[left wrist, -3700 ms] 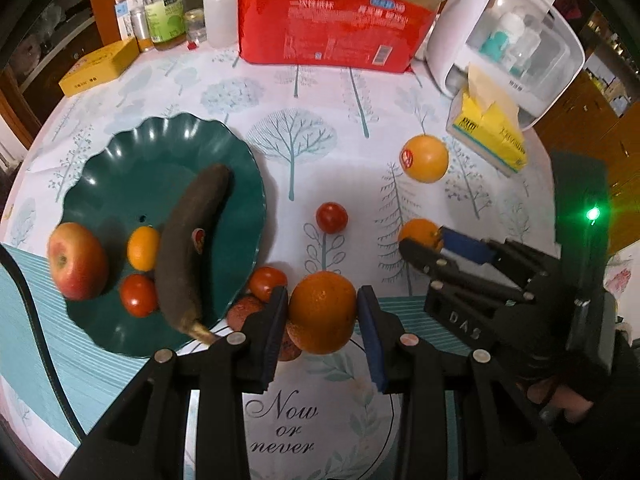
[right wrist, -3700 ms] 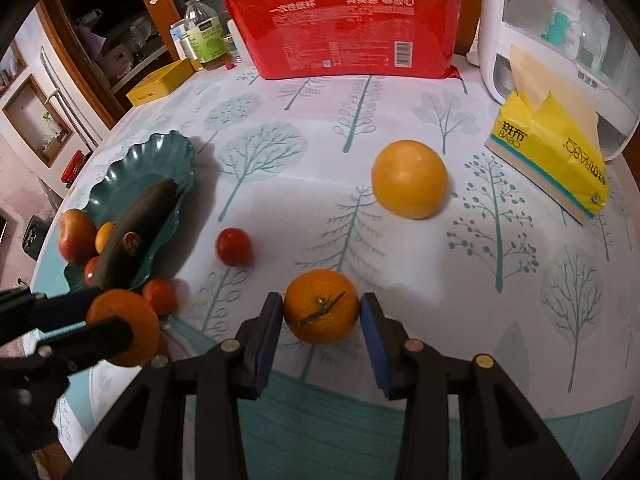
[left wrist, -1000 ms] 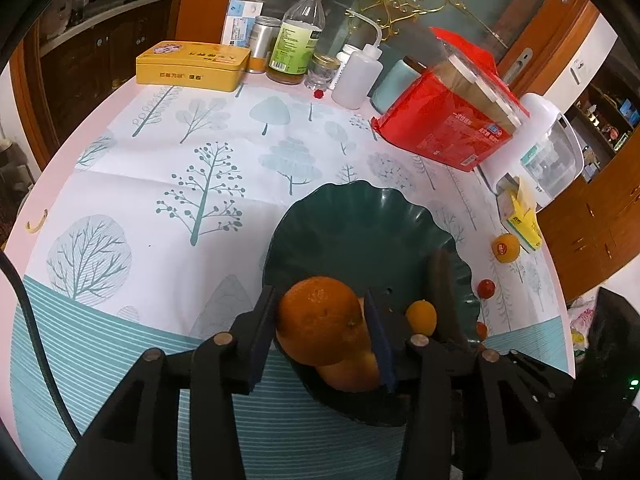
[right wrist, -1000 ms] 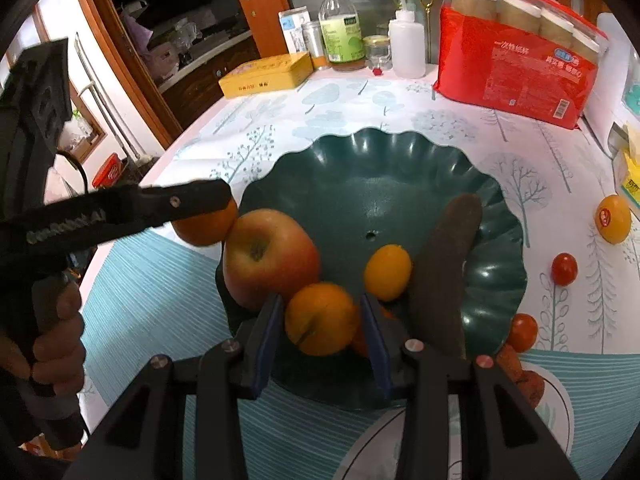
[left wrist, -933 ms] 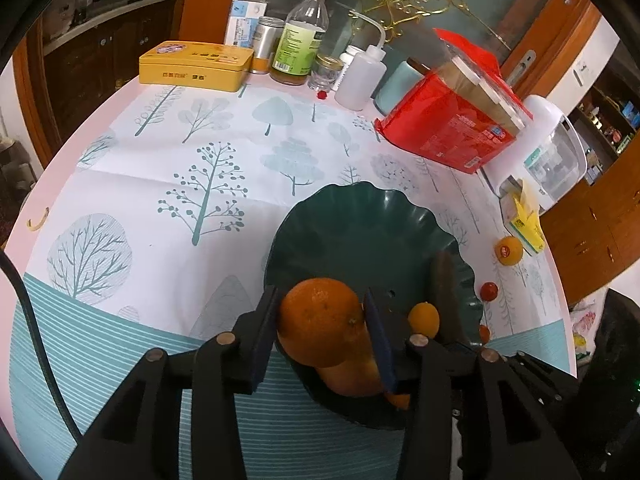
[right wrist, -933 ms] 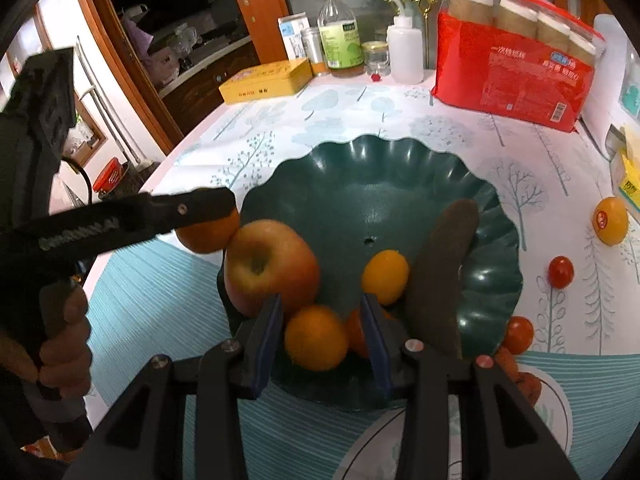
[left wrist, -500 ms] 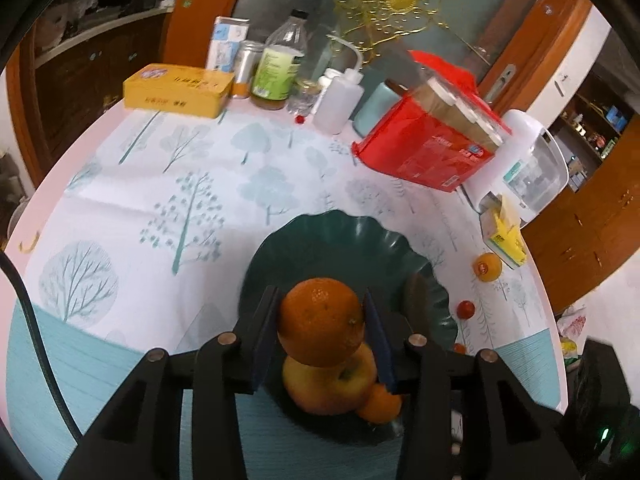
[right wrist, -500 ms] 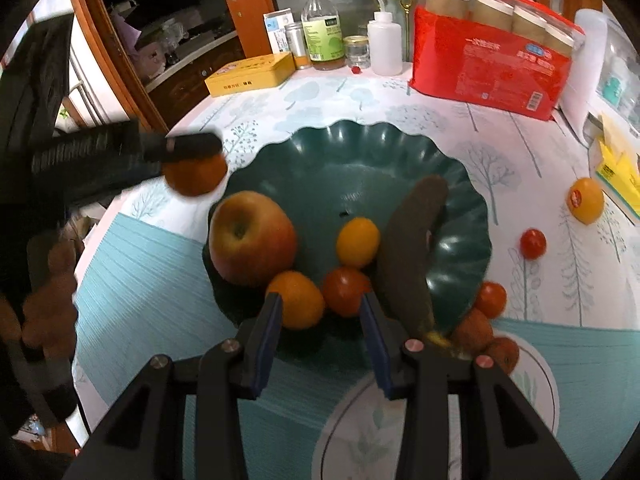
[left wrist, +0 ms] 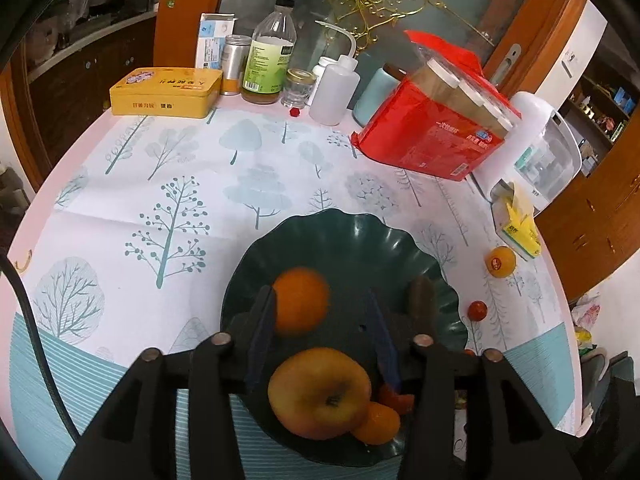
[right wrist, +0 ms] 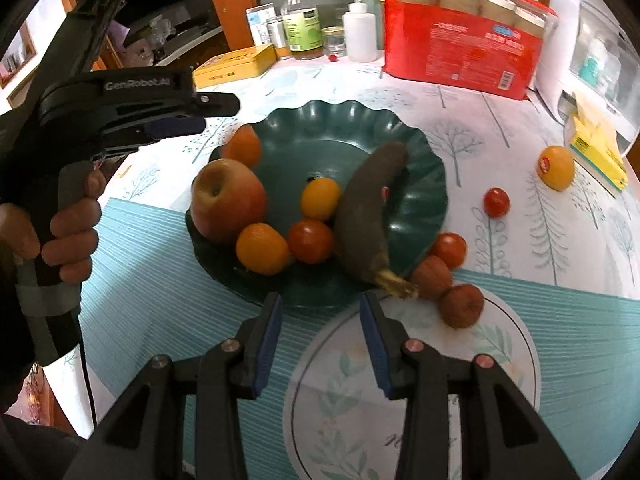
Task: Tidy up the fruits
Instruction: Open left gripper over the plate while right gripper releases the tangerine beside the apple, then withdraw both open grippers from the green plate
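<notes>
1. Left wrist view: the left gripper (left wrist: 322, 330) hangs over the green plate (left wrist: 344, 236) with its jaws spread wide and nothing clamped between them.
2. An orange (left wrist: 301, 299), blurred, sits in the gap close to the left jaw, at about 9 o'clock on the plate; whether it touches the plate cannot be told.
3. Below it, at 6 o'clock on the plate, lies an apple (left wrist: 318, 393) with a smaller orange (left wrist: 378, 424) touching its right side.
4. Off the plate at 3 o'clock, a cherry tomato (left wrist: 477, 309) and a stickered orange (left wrist: 500, 262) rest on the counter (left wrist: 120, 208).
5. Right wrist view: the right gripper (right wrist: 320, 320) sits at the plate's (right wrist: 424, 168) 6 o'clock edge, jaws wide apart and empty.
6. On the plate are the apple (right wrist: 227, 200) at 9 o'clock, an orange (right wrist: 242, 148) at 10 o'clock, a small orange (right wrist: 262, 247) and a tomato (right wrist: 311, 240) near 6 o'clock, a yellow fruit (right wrist: 320, 198) at the centre, and a dark banana (right wrist: 368, 216) lying from 1 to 5 o'clock.
7. The left gripper (right wrist: 212, 114) is held by a hand (right wrist: 60, 224) above the plate's 10 o'clock rim.
8. On the counter (right wrist: 560, 248), at 4 o'clock from the plate, are a tomato (right wrist: 449, 250) and two brown fruits (right wrist: 460, 305).
</notes>
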### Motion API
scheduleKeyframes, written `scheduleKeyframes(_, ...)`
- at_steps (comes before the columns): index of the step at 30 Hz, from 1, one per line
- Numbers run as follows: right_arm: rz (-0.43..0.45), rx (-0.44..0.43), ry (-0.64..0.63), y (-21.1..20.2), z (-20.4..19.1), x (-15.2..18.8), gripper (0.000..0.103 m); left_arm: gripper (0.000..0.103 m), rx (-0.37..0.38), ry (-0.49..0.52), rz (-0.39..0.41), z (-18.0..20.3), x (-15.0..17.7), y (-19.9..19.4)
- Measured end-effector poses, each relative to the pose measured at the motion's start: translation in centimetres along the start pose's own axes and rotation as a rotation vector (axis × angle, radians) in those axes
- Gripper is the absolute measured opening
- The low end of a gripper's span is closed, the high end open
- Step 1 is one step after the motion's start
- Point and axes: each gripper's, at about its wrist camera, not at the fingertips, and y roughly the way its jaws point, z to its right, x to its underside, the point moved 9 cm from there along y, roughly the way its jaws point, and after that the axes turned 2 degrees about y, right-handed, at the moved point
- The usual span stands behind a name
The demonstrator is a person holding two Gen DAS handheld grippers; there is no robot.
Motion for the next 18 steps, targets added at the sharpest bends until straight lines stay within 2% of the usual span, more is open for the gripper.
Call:
scheduleKeyframes(8, 0.028, 0.000, 0.028, -1.4, 1.4, 0.1, 0.041, 0.063, -0.025, 0.001, -0.020, 1.3, 0.7, -1.4)
scheduleKeyframes(18, 0.049, 0.000, 0.084, -3.3, 4.6, 1.3, 0.042, 0.064, -0.037, 0.014, -0.067, 3.8, 3.5, -3.0)
